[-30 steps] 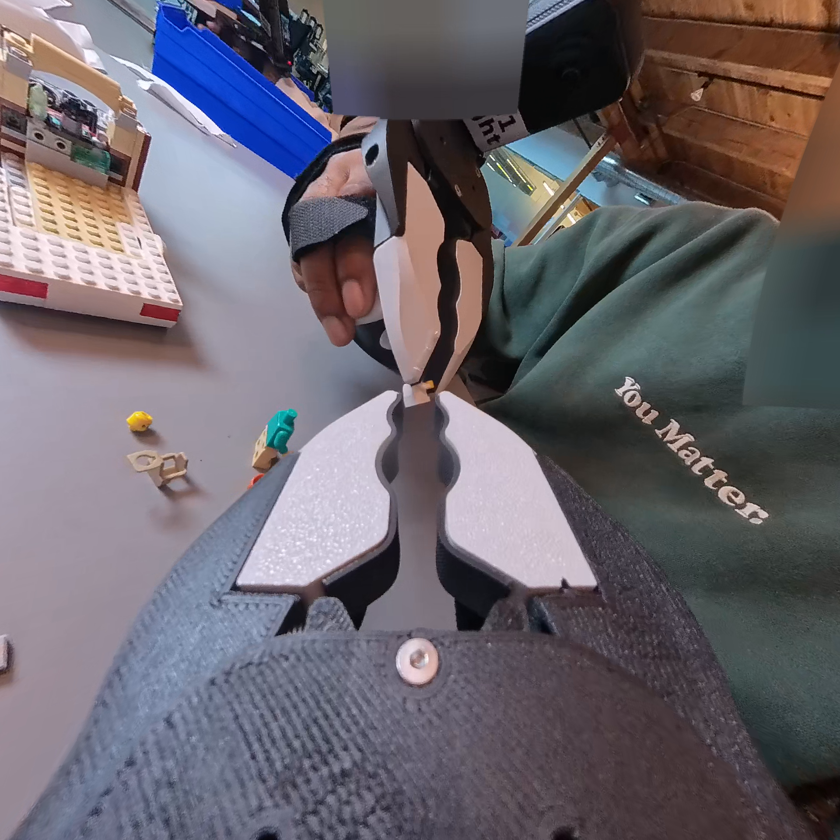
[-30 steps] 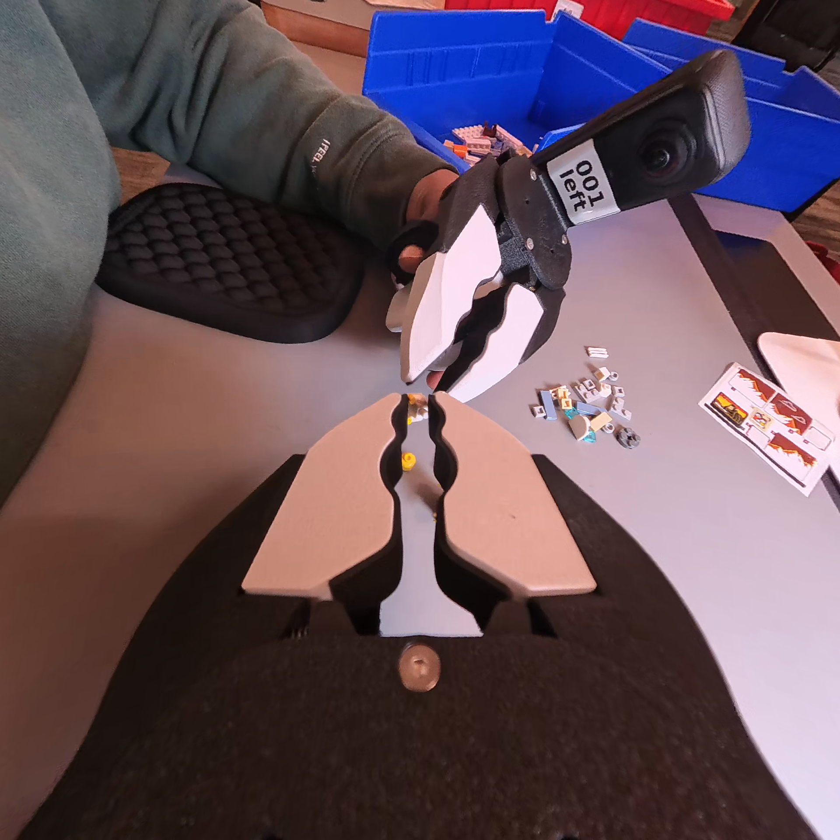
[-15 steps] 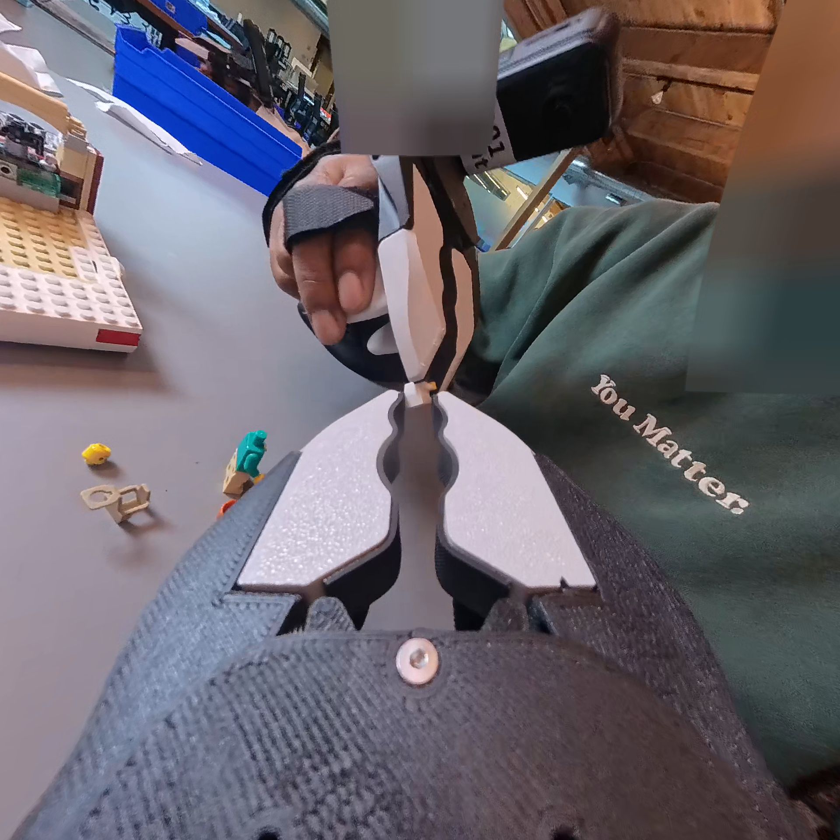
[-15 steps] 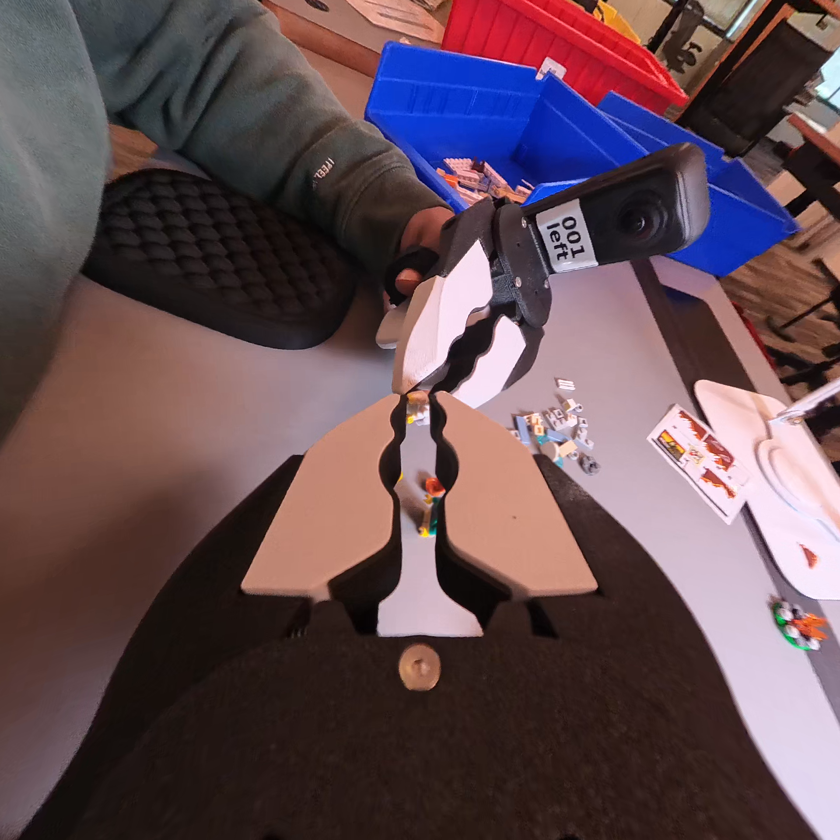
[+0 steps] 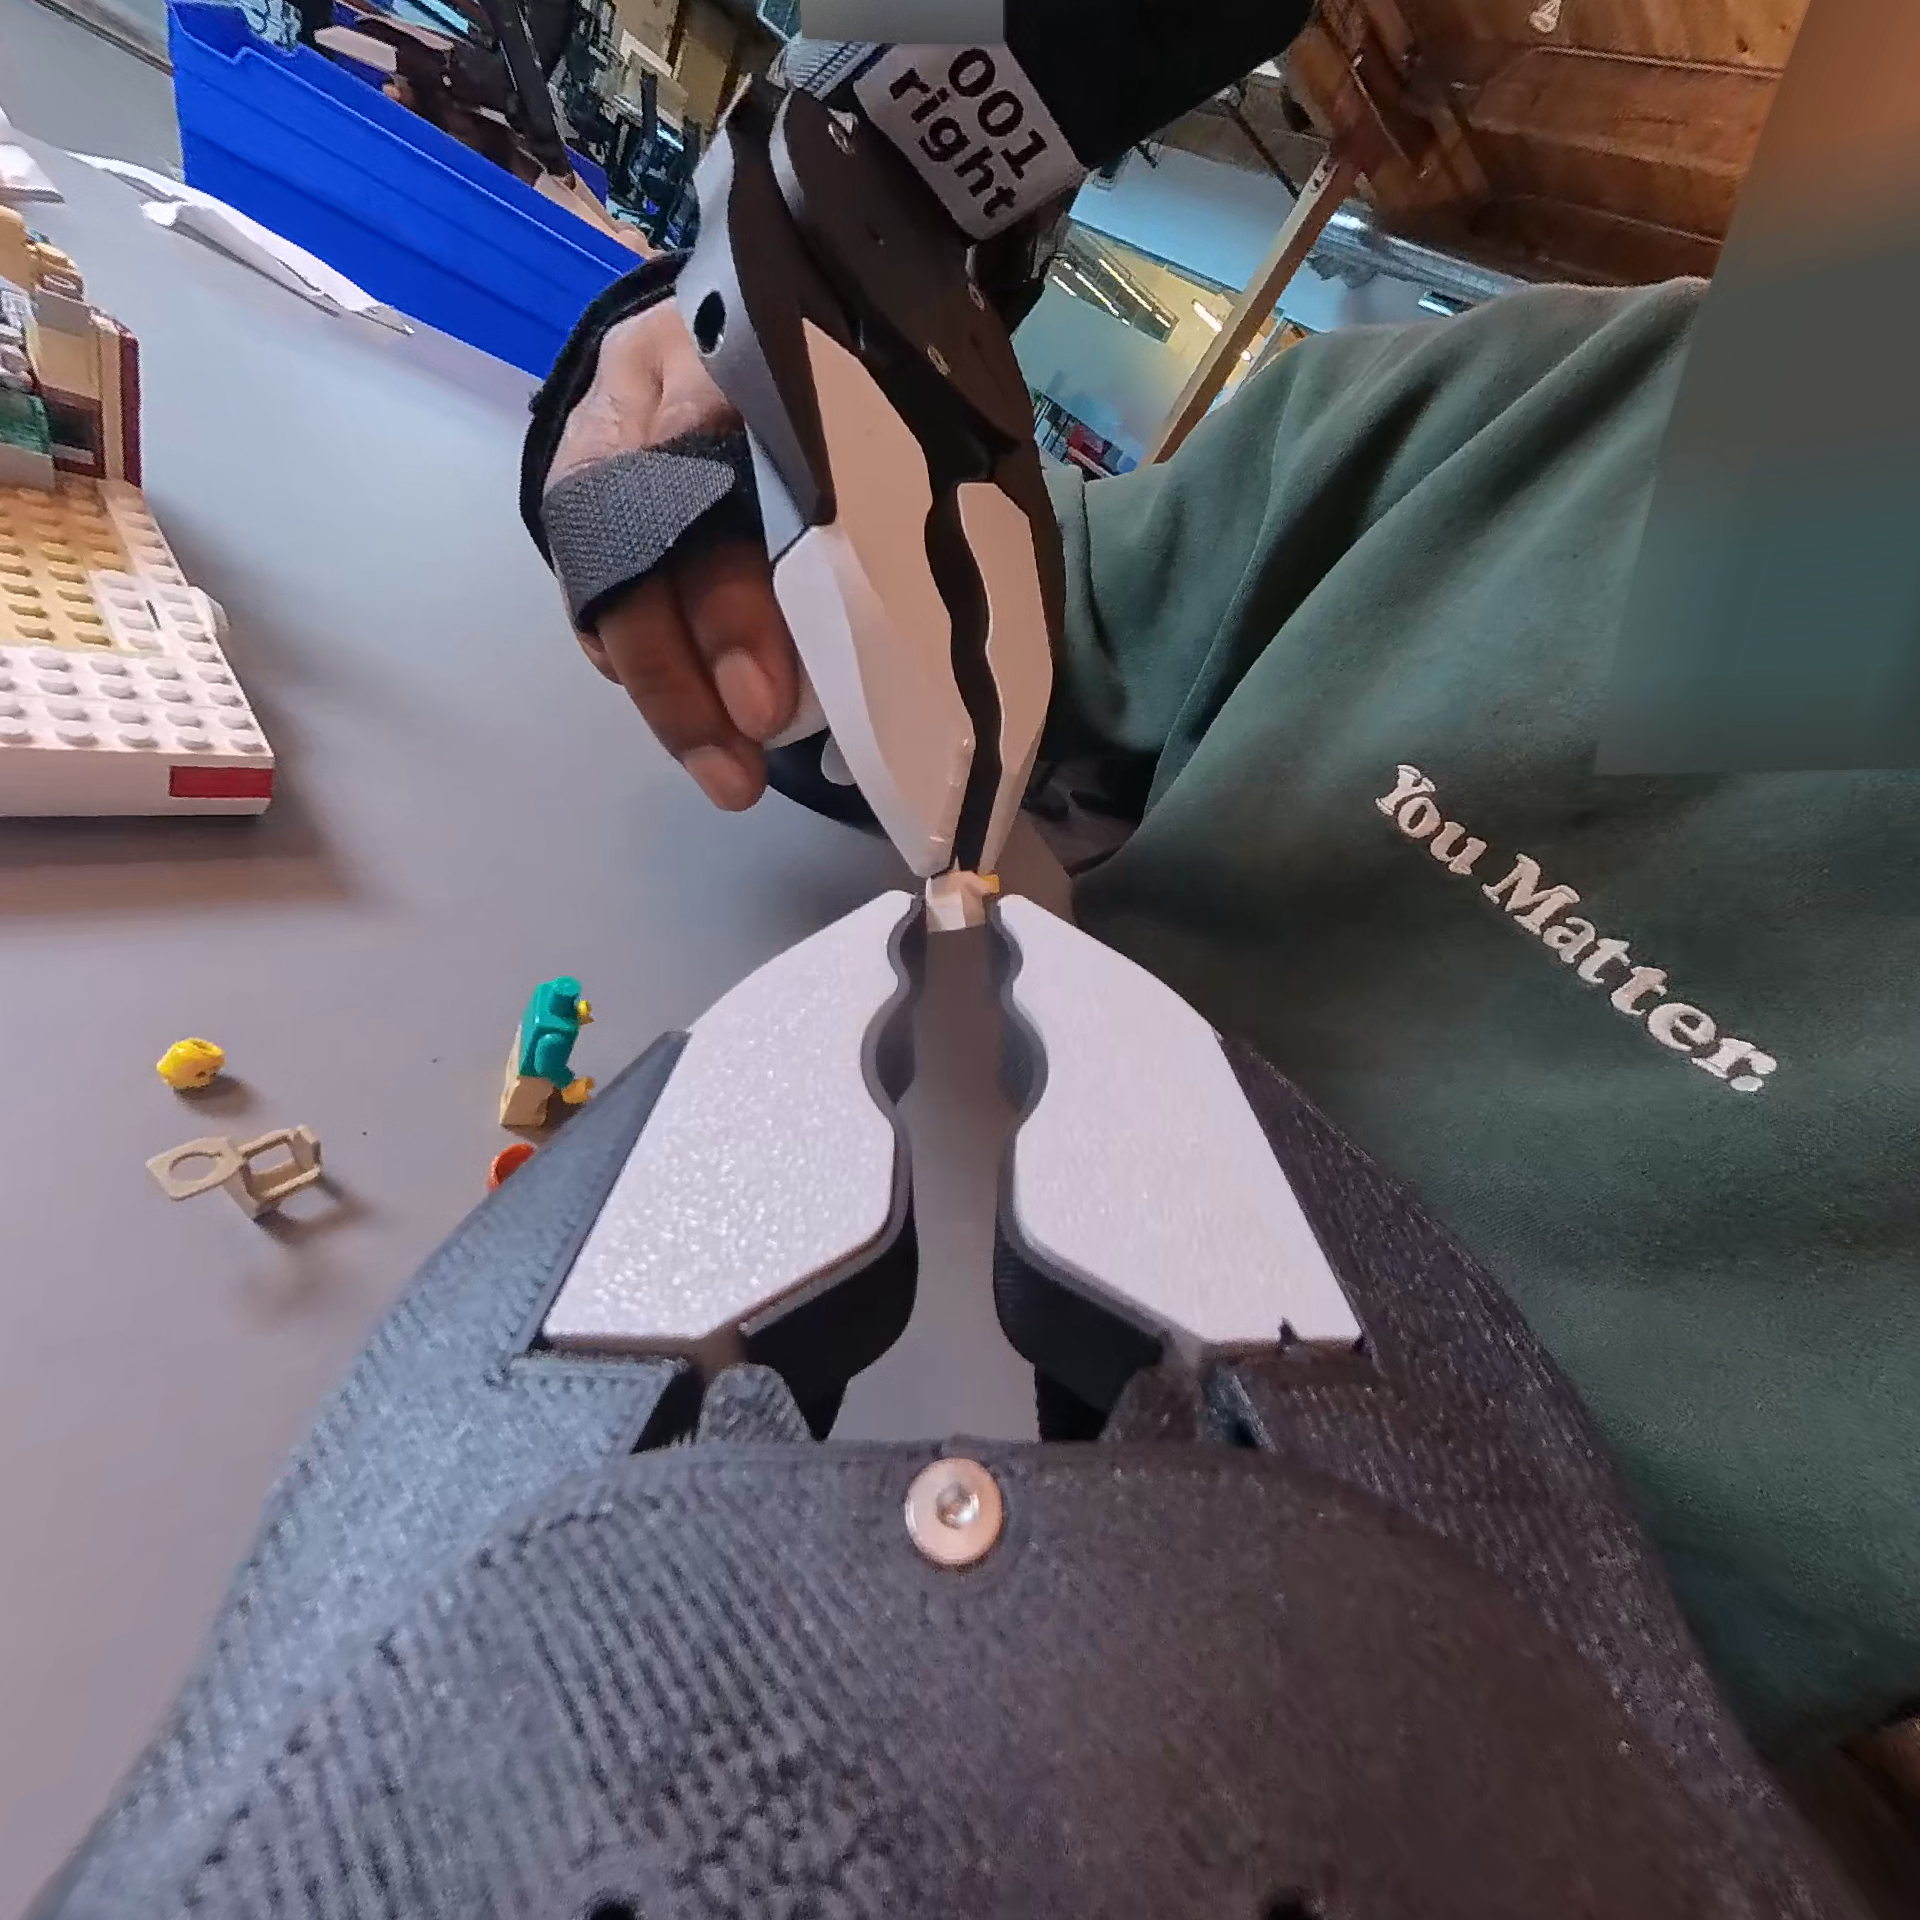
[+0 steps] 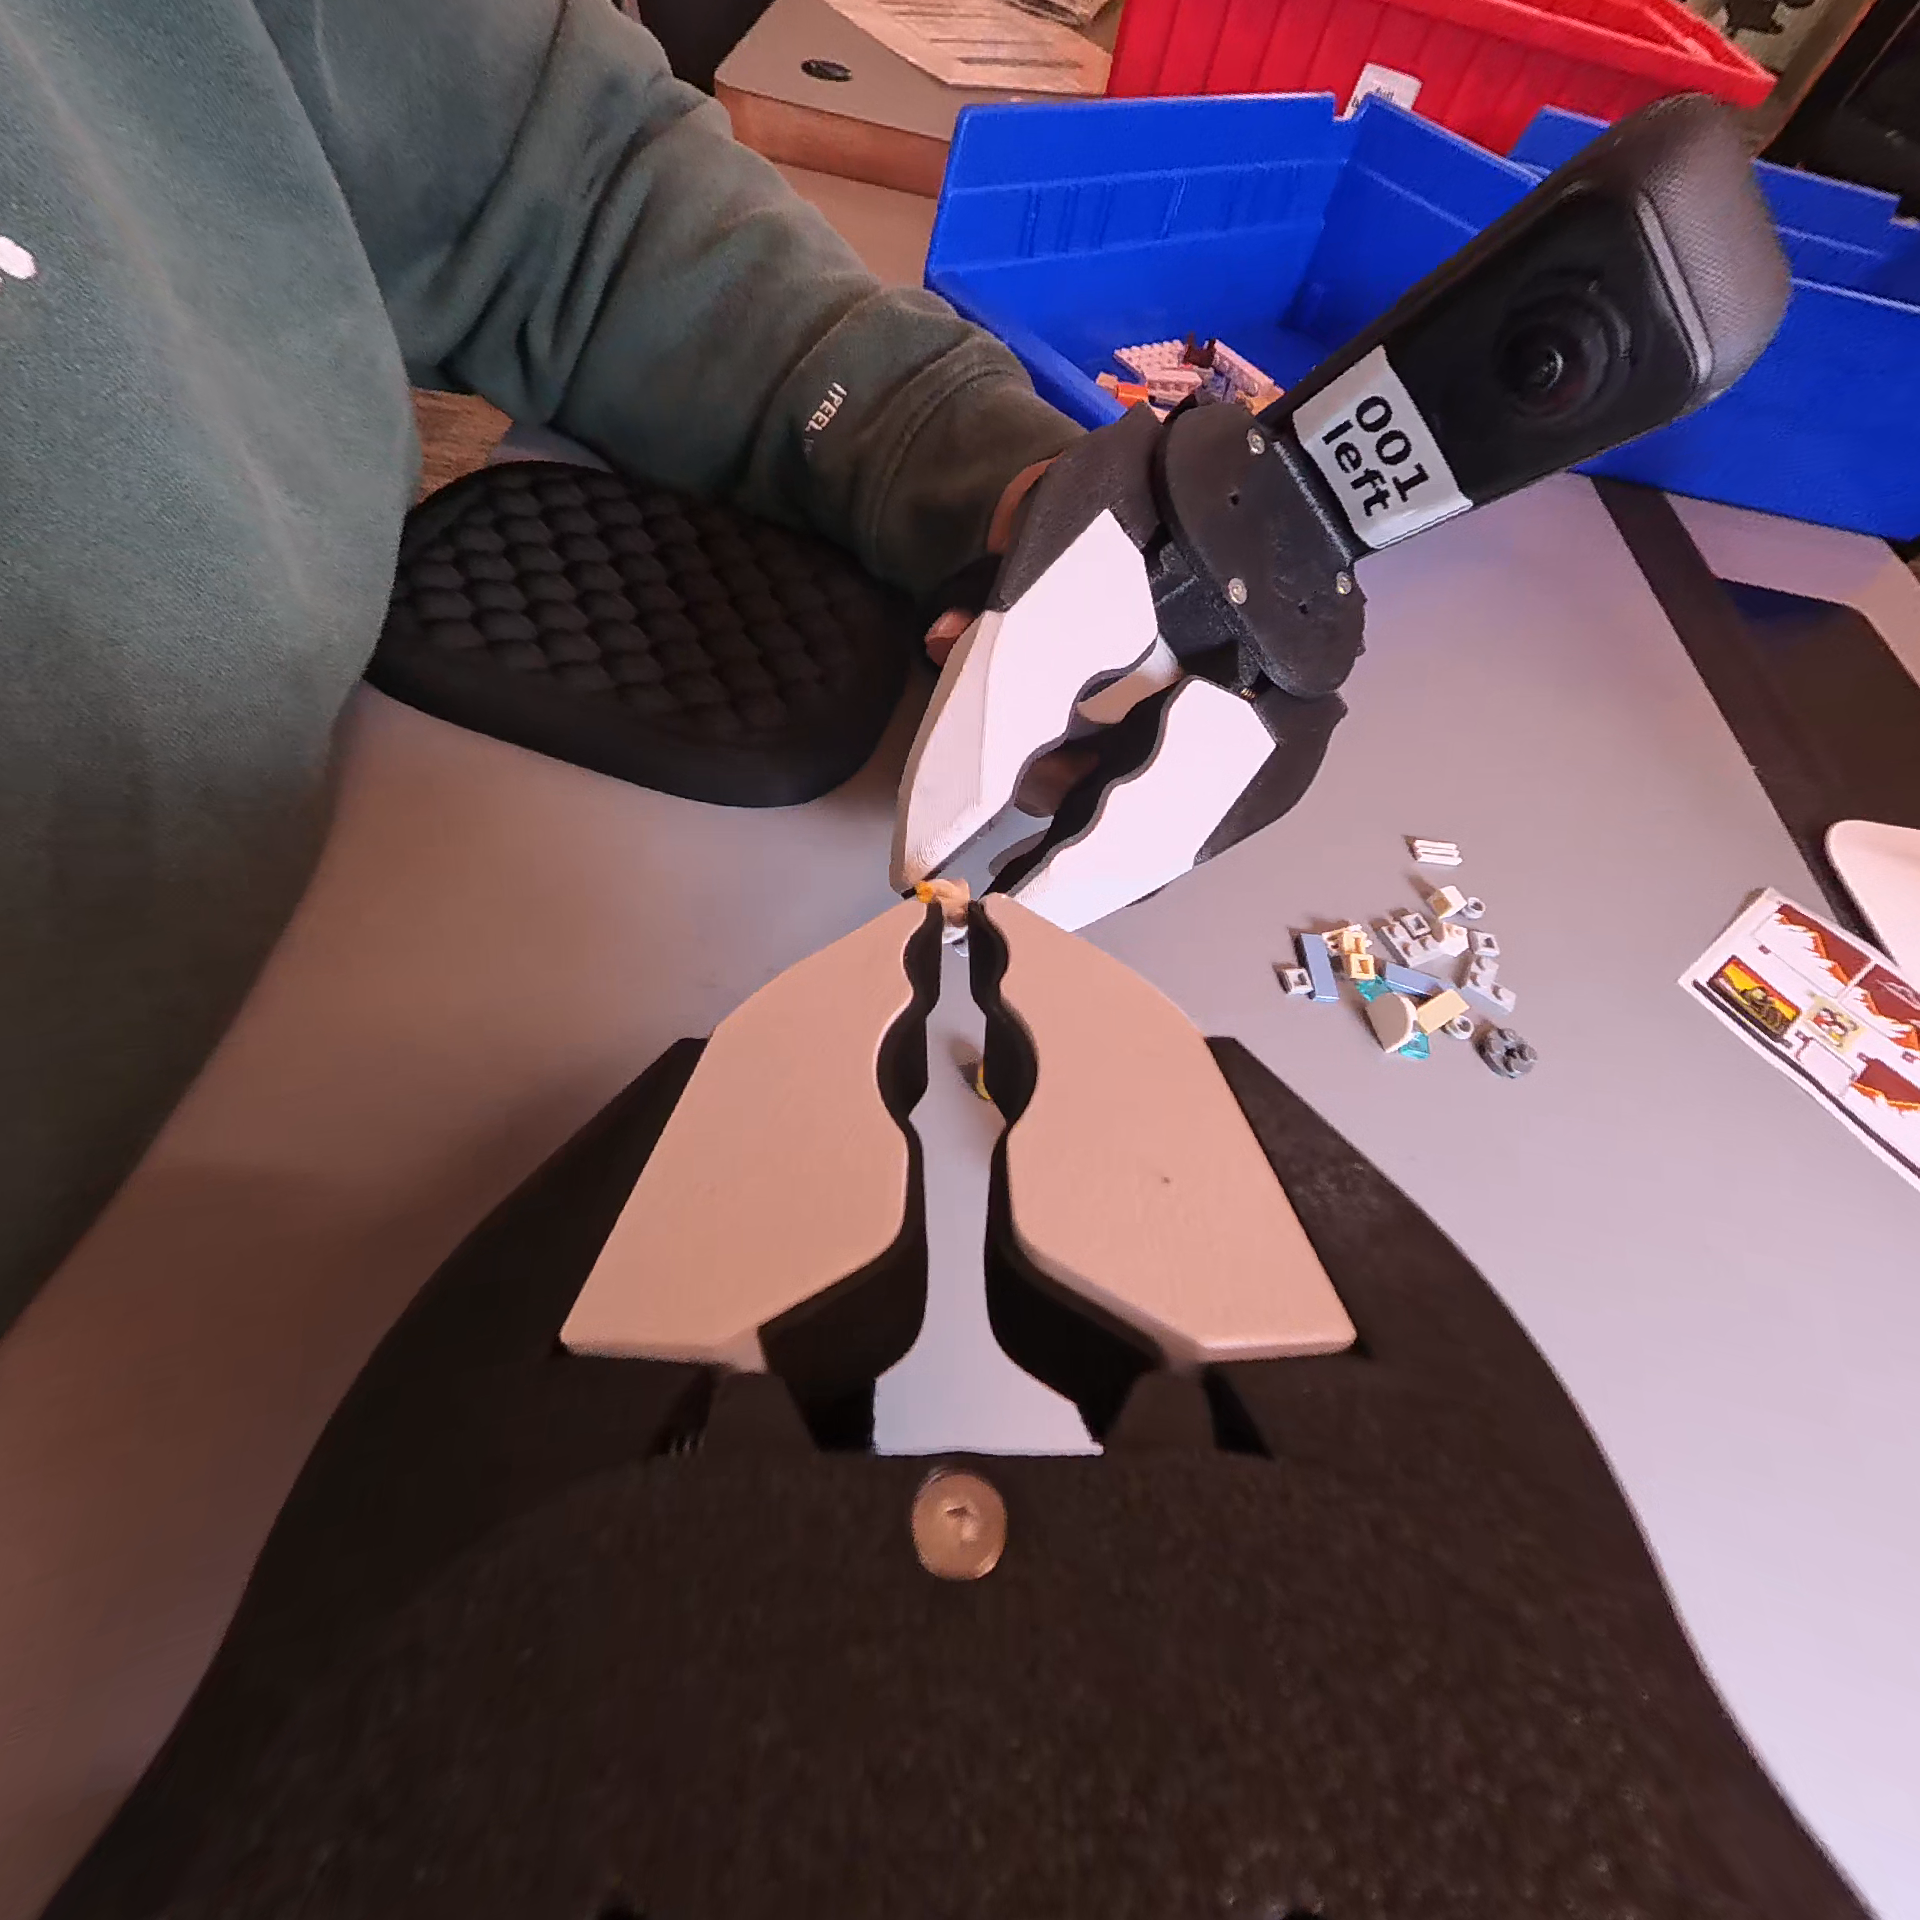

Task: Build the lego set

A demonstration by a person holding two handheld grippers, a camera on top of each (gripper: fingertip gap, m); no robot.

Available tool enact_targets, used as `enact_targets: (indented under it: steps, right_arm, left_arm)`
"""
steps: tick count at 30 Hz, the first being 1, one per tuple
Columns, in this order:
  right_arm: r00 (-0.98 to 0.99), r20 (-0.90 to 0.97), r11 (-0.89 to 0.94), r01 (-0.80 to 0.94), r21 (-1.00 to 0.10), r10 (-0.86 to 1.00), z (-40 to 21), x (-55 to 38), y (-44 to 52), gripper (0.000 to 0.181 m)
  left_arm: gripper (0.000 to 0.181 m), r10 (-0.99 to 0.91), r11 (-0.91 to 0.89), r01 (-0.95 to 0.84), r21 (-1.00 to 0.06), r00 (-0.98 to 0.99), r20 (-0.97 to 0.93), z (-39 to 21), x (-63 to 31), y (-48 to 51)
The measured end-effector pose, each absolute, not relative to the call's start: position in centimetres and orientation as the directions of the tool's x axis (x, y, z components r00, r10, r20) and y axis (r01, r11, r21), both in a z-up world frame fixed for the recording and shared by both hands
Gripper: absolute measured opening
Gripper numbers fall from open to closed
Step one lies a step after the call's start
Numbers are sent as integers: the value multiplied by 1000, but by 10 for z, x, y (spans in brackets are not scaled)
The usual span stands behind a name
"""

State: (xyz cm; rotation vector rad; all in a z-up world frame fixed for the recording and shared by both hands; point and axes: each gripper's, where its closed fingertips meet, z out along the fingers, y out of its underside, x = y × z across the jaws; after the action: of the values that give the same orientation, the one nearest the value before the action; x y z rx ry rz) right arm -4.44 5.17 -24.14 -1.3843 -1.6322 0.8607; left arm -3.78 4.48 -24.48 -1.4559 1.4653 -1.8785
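A small white lego piece with a yellow bit (image 5: 958,900) is held above the grey table between both grippers, which meet tip to tip. My left gripper (image 5: 960,914) is shut on its lower part. My right gripper (image 5: 962,860) comes down from above and is shut on its top. In the right wrist view my right gripper (image 6: 948,914) pinches the piece (image 6: 943,891), and the left gripper (image 6: 961,883) reaches in from the upper right. A partly built lego set on a white and tan plate (image 5: 104,665) lies at the far left.
On the table lie a teal minifigure body (image 5: 551,1049), a yellow head (image 5: 190,1062), a tan part (image 5: 234,1169) and an orange part (image 5: 509,1164). Loose small pieces (image 6: 1403,977), a sticker sheet (image 6: 1808,1018), blue bins (image 6: 1195,239) and a black pad (image 6: 623,623) show too. From either gripper's tips it is about 12 centimetres to the yellow head (image 5: 190,1062).
Both grippers have stayed tip to tip on the small piece. The pair has shifted and tilted a little, and the right gripper now shows more of its side in the left wrist view.
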Motion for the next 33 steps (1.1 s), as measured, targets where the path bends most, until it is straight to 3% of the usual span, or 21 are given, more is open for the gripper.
enact_targets:
  steps: [6,10,14,20,33]
  right_arm:
    - [-38,165,163,470,-868,986,-245,-40,62,3]
    - [17,206,162,553,-817,978,-248,-31,91,3]
    - [-8,249,189,674,-714,968,-267,-30,119,3]
    - [-130,253,252,801,-542,959,-298,-35,136,3]
    - [-209,187,271,860,-432,960,-316,-34,140,3]
  left_arm:
    - [15,-834,-352,-329,-876,-315,454,-254,-39,59]
    - [19,-959,-237,-427,-873,-42,281,-278,-47,103]
    - [20,-978,-192,-578,-793,174,110,-317,-53,137]
    - [19,-977,-197,-577,-793,186,107,-321,-43,143]
    - [21,-992,-116,-618,-777,118,55,-326,-37,135]
